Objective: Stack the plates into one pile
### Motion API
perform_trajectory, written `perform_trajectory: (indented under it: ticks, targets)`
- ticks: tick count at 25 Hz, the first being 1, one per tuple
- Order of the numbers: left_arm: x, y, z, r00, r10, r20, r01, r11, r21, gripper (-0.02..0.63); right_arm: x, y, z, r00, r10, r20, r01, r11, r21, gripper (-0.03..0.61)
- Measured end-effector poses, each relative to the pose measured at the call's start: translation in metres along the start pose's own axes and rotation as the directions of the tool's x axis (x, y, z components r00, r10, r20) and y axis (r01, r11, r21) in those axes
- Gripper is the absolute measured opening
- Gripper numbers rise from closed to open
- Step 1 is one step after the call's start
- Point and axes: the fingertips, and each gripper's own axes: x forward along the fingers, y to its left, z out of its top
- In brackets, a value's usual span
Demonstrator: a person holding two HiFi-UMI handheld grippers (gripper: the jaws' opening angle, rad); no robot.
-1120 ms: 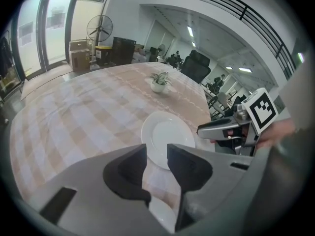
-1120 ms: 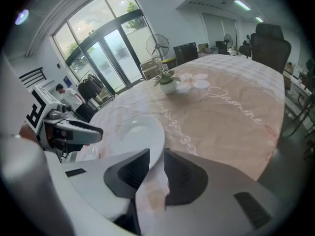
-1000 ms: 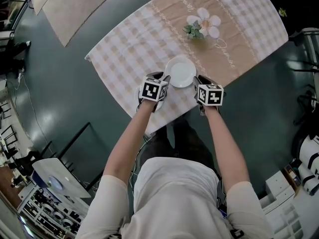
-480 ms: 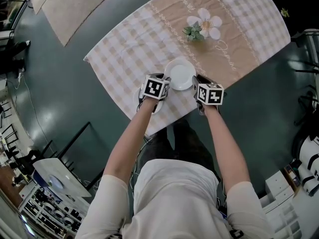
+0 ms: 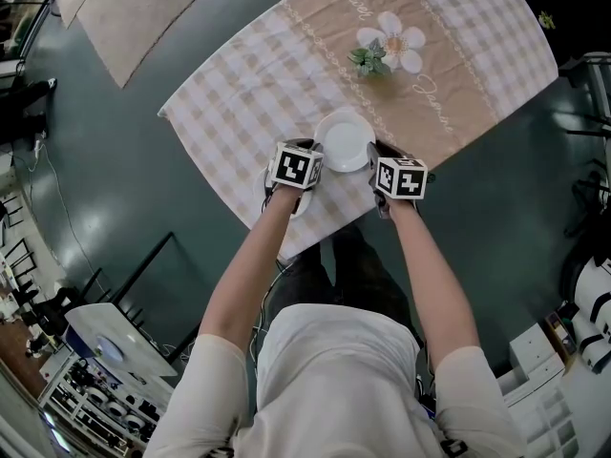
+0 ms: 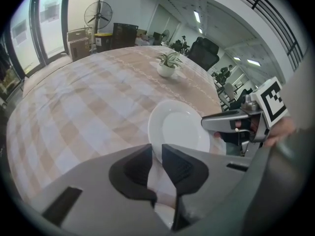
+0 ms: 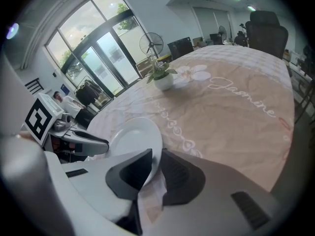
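1. Beige checked cloth (image 5: 258, 93) covers the table, and its near edge lies just ahead of the person.
2. Left gripper (image 5: 313, 153): the jaws have just been closing. They now stand narrow with the plate's left rim between them, and the pads pinch that rim, as the left gripper view (image 6: 156, 152) confirms. A white edge (image 5: 298, 206) shows just under this gripper, too hidden to identify.
3. Plate (image 5: 346, 141): white and round, at the near part of the cloth, between the two grippers and touched by both. Whether it is clear of the cloth cannot be told.
4. Right gripper (image 5: 374, 153): the jaws are drawn close on the plate's right rim, pinching it, as the right gripper view (image 7: 156, 156) shows.
5. Plant (image 5: 370, 60): small, potted and upright, farther along the cloth, well apart from the plate and just beside a printed flower (image 5: 399, 41).
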Motion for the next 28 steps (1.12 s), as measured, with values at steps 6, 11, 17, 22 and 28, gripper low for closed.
perform_trajectory:
  ticks: [6, 11, 17, 22, 28]
  targets:
    - [-0.001, -0.004, -0.007, 1.000, -0.009, 0.005, 0.009, 1.000, 0.001, 0.067, -0.004, 0.001, 0.000, 1.000, 0.006, 0.000, -0.006, 1.000, 0.009, 0.071]
    - [-0.002, -0.008, -0.017, 1.000, -0.009, 0.013, 0.009, 0.999, -0.046, 0.067, -0.009, 0.003, 0.002, 1.000, -0.003, 0.005, 0.003, 1.000, 0.008, 0.069]
    - [-0.017, -0.016, -0.019, 0.999, -0.016, 0.032, 0.018, 0.998, -0.061, 0.067, -0.020, 0.011, 0.004, 1.000, 0.001, 0.013, -0.001, 1.000, 0.009, 0.069]
    - [-0.028, -0.020, -0.026, 0.999, -0.015, 0.041, 0.018, 0.996, -0.084, 0.067, -0.029, 0.020, 0.005, 1.000, 0.005, 0.012, -0.005, 1.000, -0.014, 0.069]
    - [-0.047, -0.018, -0.034, 0.998, 0.002, 0.069, 0.007, 0.992, -0.122, 0.072, -0.036, 0.038, 0.003, 1.000, 0.021, 0.007, -0.021, 0.998, -0.053, 0.069]
